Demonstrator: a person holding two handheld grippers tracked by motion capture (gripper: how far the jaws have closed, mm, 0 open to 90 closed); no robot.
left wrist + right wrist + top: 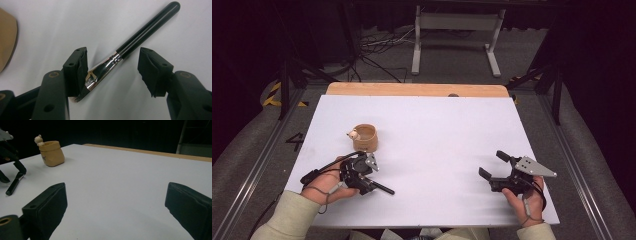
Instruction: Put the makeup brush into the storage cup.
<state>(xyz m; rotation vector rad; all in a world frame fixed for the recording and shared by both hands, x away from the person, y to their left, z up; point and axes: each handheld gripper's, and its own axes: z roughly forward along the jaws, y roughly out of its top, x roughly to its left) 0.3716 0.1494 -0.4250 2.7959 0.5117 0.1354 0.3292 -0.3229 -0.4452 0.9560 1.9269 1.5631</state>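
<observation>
Left hand-held gripper (pixel 112 72) jaws apart around makeup brush (pixel 130 42): light, stiff, slick handle, so clamp the metal ferrule; right hand-held gripper (pixel 115 205) spread idle.

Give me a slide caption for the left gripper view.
Open left gripper straddling a black-handled makeup brush that lies on the white table, one jaw touching its silver ferrule.
</observation>
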